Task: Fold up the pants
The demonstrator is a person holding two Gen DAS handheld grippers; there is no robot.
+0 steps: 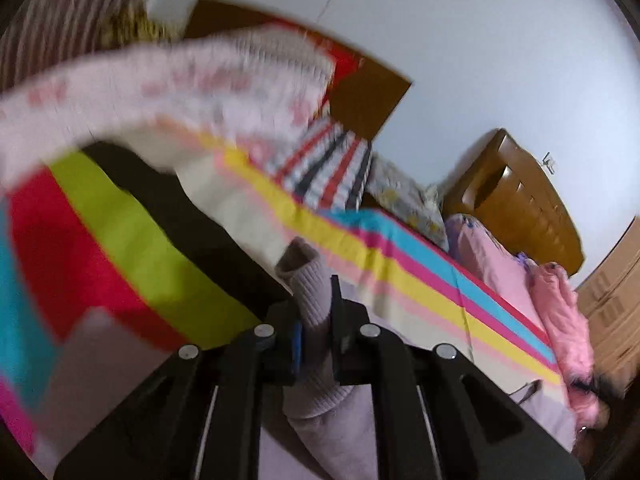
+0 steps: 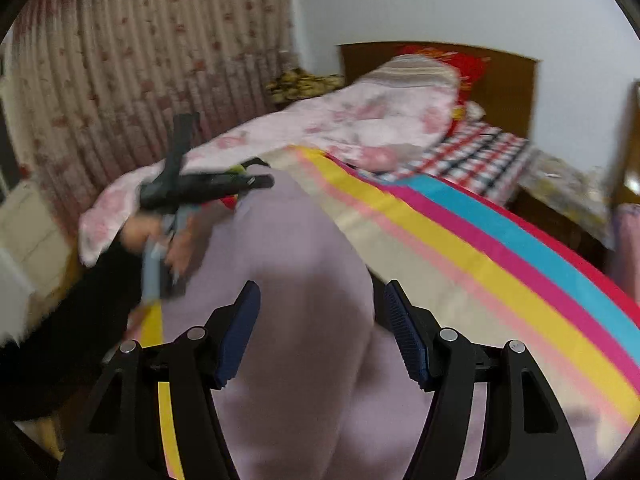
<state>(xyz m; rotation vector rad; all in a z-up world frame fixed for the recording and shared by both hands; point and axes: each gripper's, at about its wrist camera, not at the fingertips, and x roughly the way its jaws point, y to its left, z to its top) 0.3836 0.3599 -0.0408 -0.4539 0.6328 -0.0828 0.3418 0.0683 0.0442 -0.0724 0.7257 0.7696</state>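
Observation:
The pants are pale lilac knit with a ribbed cuff (image 1: 306, 280). My left gripper (image 1: 316, 312) is shut on that cuff and holds it above the striped bed sheet (image 1: 420, 292). In the right wrist view the lilac pants (image 2: 300, 280) lie spread on the sheet, a wide fold running between my fingers. My right gripper (image 2: 320, 312) is open around that fold, blue pads (image 2: 404, 336) apart and not pressing it. The left gripper (image 2: 208, 184) shows at far left, held by a hand at the pants' far end. Both views are motion-blurred.
A pink floral quilt (image 2: 340, 124) is heaped at the head of the bed, with a checked pillow (image 2: 472, 156) and a brown headboard (image 2: 508, 80). Pink clothes (image 1: 560, 308) lie at the bed's right side. A curtain (image 2: 140, 60) hangs at left.

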